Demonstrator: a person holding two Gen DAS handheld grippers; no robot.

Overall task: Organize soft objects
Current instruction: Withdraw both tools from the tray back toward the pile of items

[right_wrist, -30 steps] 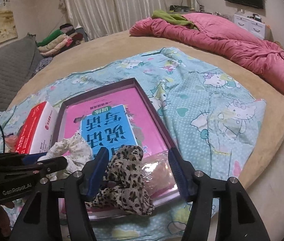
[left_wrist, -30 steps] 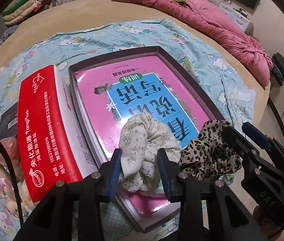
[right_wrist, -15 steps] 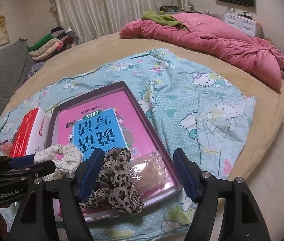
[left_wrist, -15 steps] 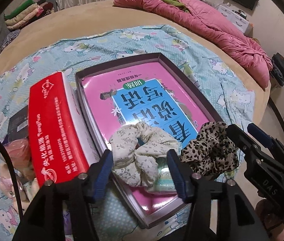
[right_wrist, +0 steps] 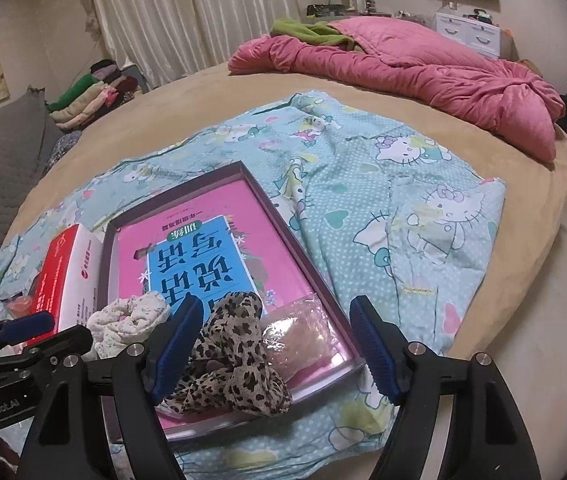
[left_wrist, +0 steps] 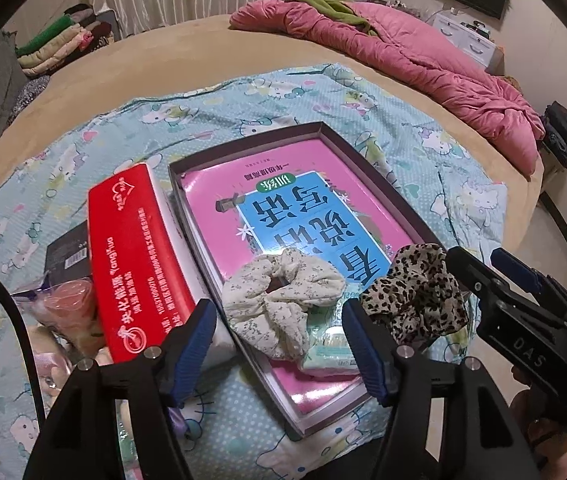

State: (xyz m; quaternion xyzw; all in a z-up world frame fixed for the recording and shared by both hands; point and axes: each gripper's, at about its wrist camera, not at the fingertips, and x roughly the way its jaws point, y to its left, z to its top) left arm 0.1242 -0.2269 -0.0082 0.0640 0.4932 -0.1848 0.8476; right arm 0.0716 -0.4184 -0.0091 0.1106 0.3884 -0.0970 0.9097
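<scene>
A cream floral scrunchie [left_wrist: 279, 304] lies loose on the pink book inside the dark shallow box [left_wrist: 363, 148]. My left gripper [left_wrist: 276, 308] hovers over it, its jaws opening, both pads apart from the fabric. A leopard-print scrunchie [right_wrist: 235, 344] rests at the box's [right_wrist: 283, 216] near end, beside the cream scrunchie [right_wrist: 127, 320]. My right gripper [right_wrist: 276, 304] straddles the leopard scrunchie. Its jaws are also opening, with the right pad well off the fabric. In the left wrist view the leopard scrunchie [left_wrist: 415, 296] sits just right of my fingers.
A red and white tissue box [left_wrist: 135, 256] stands against the box's left side, with a dark packet [left_wrist: 67, 248] and bagged pink items [left_wrist: 67, 308] beyond. A clear plastic packet [right_wrist: 303, 332] lies in the box corner. A pink quilt [right_wrist: 403, 64] is on the bed's far side.
The left gripper has let go of the cream scrunchie, spread its jaws and lifted back; the scrunchie has settled flat. The right jaws have widened around the leopard scrunchie.
</scene>
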